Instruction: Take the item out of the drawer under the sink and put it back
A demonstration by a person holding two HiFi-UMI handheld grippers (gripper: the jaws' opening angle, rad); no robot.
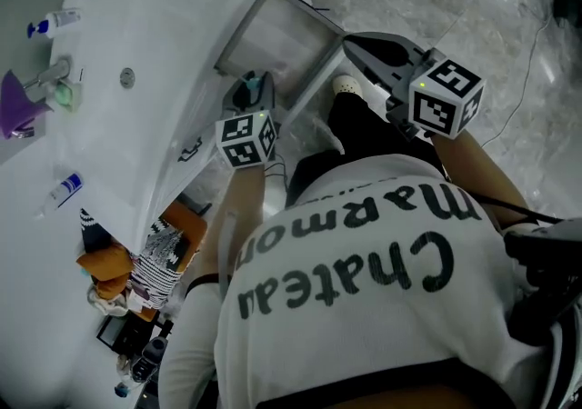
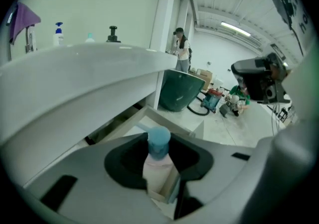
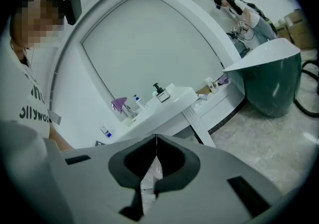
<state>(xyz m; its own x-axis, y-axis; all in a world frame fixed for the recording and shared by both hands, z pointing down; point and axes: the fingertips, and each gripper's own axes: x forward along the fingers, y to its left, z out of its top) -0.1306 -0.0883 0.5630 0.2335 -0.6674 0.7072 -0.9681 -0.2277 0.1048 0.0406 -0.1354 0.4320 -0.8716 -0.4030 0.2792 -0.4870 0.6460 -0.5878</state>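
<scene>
Over the open drawer [image 1: 273, 34], the left gripper [image 1: 253, 87] pinches the bottle [image 2: 158, 166], apparently lifted out; the right gripper [image 3: 156, 138] is pressed together; return pending.

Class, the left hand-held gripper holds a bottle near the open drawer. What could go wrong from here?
The bottle could slip from the left hand-held gripper, since only its sides are pinched. Its blue cap could knock the overhanging counter edge on the way into the drawer.
</scene>
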